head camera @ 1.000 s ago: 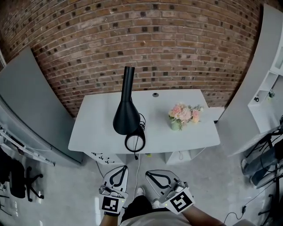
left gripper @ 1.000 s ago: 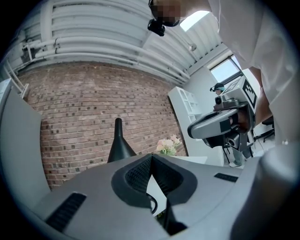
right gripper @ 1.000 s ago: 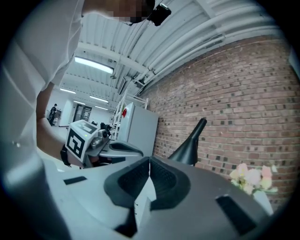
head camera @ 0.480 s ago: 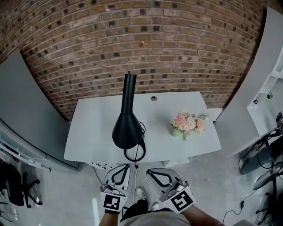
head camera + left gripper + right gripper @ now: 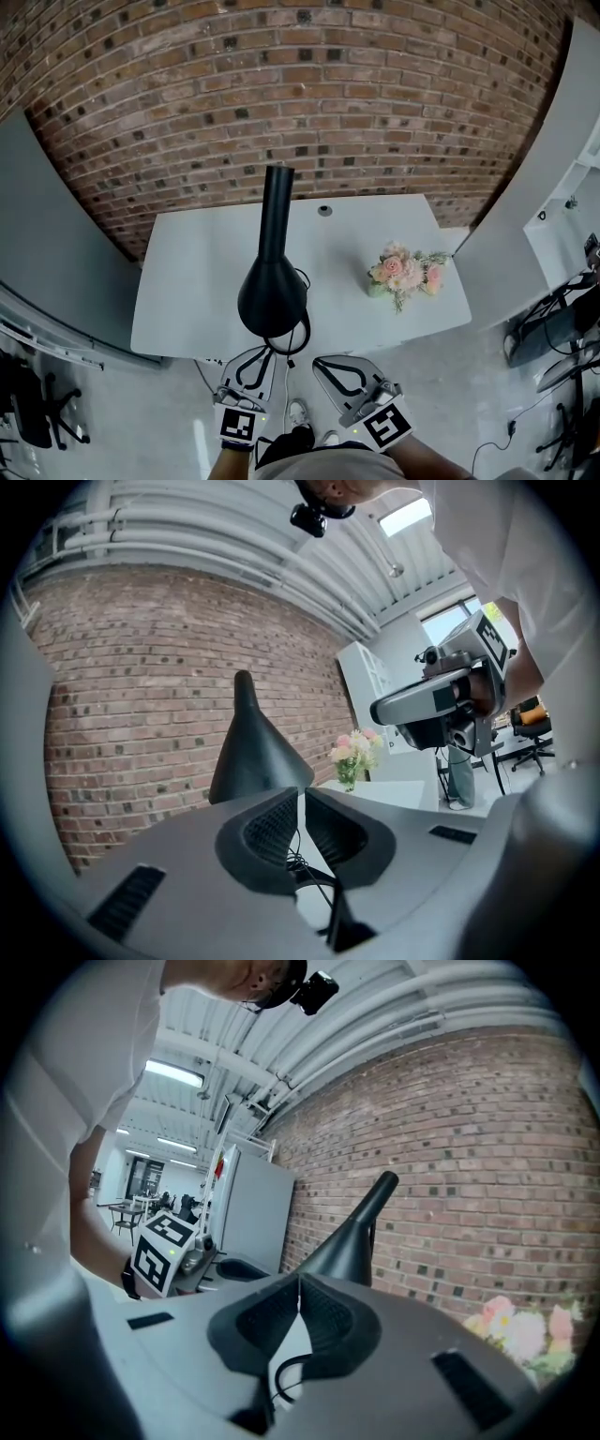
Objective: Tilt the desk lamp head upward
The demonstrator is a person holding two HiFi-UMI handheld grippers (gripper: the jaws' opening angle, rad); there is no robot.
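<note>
A black desk lamp (image 5: 272, 292) stands at the front of the white desk (image 5: 197, 272), its cone head pointing down toward me and its slim neck (image 5: 277, 202) running toward the wall. Part of its ring base (image 5: 298, 340) and its cable show under the head. My left gripper (image 5: 265, 353) is shut and empty, just short of the desk's front edge below the lamp head. My right gripper (image 5: 322, 363) is shut and empty beside it. The lamp (image 5: 251, 752) rises behind the left gripper (image 5: 302, 795). The lamp (image 5: 352, 1232) also shows beyond the right gripper (image 5: 299, 1285).
A small pink flower bouquet (image 5: 405, 272) stands on the desk's right half. A cable grommet (image 5: 324, 211) sits near the brick wall. A grey panel (image 5: 56, 234) flanks the desk on the left, white shelving (image 5: 553, 216) on the right. Office chairs (image 5: 37, 403) stand on the floor.
My head view has closed in on the desk, so the lamp looks larger and sits lower in the frame, now overlapping the left gripper's tips. Both grippers stay shut.
</note>
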